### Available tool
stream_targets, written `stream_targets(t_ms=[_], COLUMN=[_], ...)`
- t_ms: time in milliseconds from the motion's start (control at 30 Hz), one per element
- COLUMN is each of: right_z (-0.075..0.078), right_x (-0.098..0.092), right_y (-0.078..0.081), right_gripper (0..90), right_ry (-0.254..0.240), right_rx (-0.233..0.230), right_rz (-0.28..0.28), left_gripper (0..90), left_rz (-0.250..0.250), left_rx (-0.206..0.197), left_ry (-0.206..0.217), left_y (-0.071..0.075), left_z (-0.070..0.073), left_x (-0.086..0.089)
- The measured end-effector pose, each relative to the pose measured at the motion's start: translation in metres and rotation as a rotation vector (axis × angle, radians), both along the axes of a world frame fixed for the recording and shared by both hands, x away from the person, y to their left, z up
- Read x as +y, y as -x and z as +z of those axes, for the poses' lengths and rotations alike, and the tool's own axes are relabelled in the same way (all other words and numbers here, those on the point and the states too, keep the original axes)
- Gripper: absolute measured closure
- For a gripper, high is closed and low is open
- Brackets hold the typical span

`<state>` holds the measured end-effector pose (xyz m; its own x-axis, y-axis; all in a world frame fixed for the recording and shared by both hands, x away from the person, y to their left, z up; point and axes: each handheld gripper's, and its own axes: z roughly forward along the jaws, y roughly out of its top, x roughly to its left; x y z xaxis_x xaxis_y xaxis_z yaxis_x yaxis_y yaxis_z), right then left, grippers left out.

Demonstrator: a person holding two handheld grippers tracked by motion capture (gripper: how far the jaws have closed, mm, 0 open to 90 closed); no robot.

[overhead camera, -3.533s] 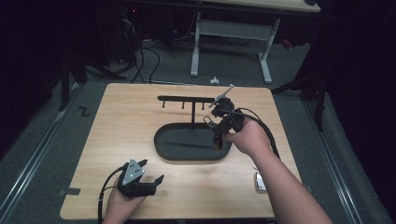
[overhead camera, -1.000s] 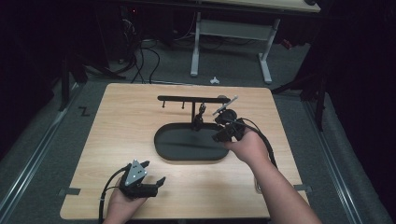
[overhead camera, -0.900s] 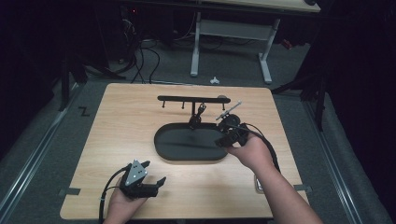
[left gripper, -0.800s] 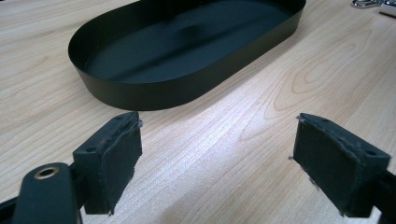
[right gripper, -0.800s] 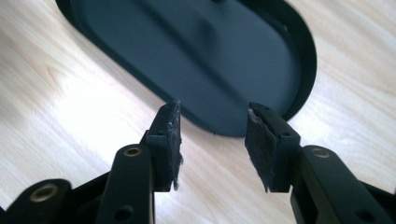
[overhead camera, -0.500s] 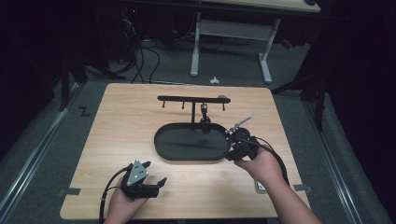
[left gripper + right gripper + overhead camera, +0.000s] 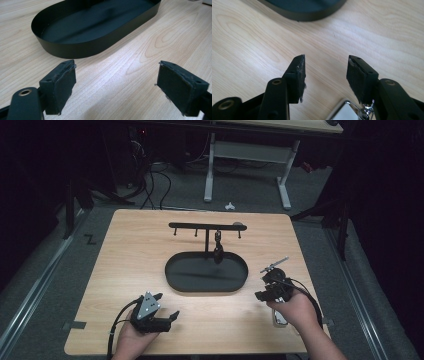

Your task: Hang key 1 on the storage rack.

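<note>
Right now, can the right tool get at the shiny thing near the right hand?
Probably yes. The right tool is open just above the shiny thing, with bare table around it and nothing between.

Left tool [image 7: 162, 312] jaws wide apart, empty; right tool [image 7: 265, 287] jaws parted, empty.

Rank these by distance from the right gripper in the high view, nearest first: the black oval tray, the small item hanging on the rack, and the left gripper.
From the right gripper:
1. Black oval tray, just to its left; the tray's near end is closest.
2. Small hanging item, up and left, dangling from the rack above the tray.
3. Left gripper, far across at the table's near left edge.
</note>
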<state>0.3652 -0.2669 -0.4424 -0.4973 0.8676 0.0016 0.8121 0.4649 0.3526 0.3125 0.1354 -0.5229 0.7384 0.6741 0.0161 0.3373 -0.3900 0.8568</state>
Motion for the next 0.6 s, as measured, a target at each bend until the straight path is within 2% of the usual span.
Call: stream_targets(t_ms=[133, 200, 400, 467, 500, 600], right_z=[-0.011, -0.014, -0.027, -0.029, -0.031, -0.038], right_x=[-0.014, -0.018, -0.044, -0.048, -0.056, -0.066], right_y=[0.004, 0.004, 0.0, -0.001, -0.002, -0.002], right_gripper=[50.6, 50.5, 50.7, 51.4, 52.9, 55.7], right_ry=[-0.007, -0.007, -0.001, -0.011, -0.022, -0.041], right_rx=[0.023, 0.021, 0.047, 0.048, 0.058, 0.076], right_rz=[-0.022, -0.024, -0.099, -0.108, -0.137, -0.164], left_gripper=[15.8, 15.8, 15.9, 15.9, 15.9, 15.9], left_rz=[-0.004, -0.005, -0.004, -0.003, -0.003, -0.006], left_rx=[0.002, 0.001, 0.001, 0.001, 0.003, 0.006], left_ry=[-0.002, -0.002, -0.006, -0.006, -0.007, -0.011], left_y=[0.001, 0.002, 0.003, 0.003, 0.002, 0.002], left_z=[0.0, 0.0, 0.0, 0.0, -0.001, -0.001], left_x=[0.0, 0.0, 0.0, 0.0, 0.0, 0.0])
